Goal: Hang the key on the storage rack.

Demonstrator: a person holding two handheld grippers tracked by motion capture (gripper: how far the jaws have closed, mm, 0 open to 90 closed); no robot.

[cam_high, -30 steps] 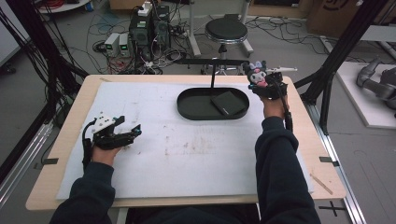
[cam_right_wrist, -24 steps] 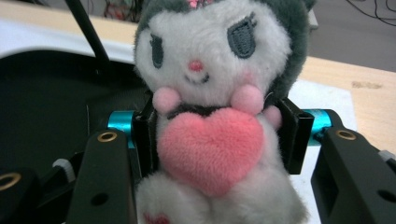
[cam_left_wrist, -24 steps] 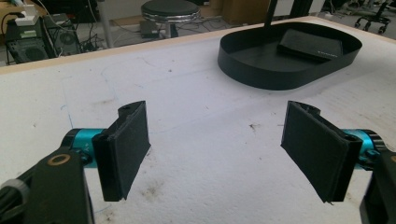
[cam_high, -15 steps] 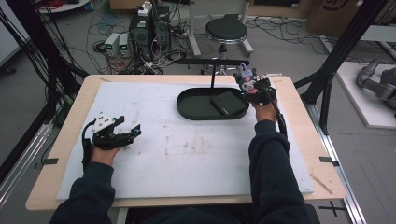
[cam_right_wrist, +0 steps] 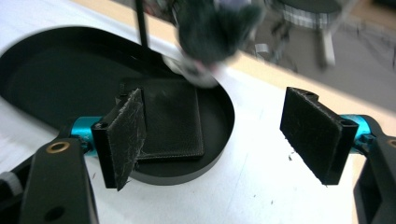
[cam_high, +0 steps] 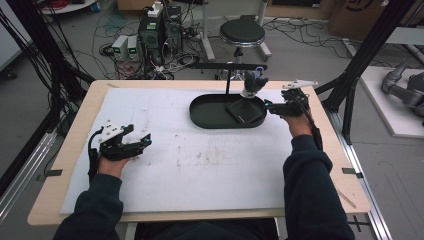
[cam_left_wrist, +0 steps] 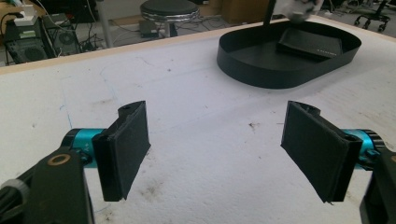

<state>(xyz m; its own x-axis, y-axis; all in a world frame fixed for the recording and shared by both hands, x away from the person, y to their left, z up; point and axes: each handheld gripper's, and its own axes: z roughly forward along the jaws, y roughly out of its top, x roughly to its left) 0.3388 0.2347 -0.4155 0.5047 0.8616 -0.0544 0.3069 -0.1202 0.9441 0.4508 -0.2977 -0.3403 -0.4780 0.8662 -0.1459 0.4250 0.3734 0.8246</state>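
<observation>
So there's a wooden table (cam_high: 320, 165) with a big white sheet (cam_high: 200, 165) covering most of it, kinda smudged in the middle. Toward the far side sits a black oval tray (cam_high: 210, 115), and inside it, at its right end, lies a flat black wallet-looking thing (cam_high: 244, 111), a bit angled against the tray's wall. Something dark and fuzzy with a pale underside (cam_high: 253, 82) is right above the tray's far right edge, next to a thin black post (cam_high: 228, 82); it's too blurry to say what it is or what holds it up. The right gripper (cam_high: 274, 106) is just beside the tray's right end, jaws spread wide with nothing between them, and in the right gripper view its left pad (cam_right_wrist: 125, 135) overlaps the wallet thing. The left gripper (cam_high: 142, 141) is well apart from all that, near the left side of the sheet, jaws also wide apart over bare sheet.
</observation>
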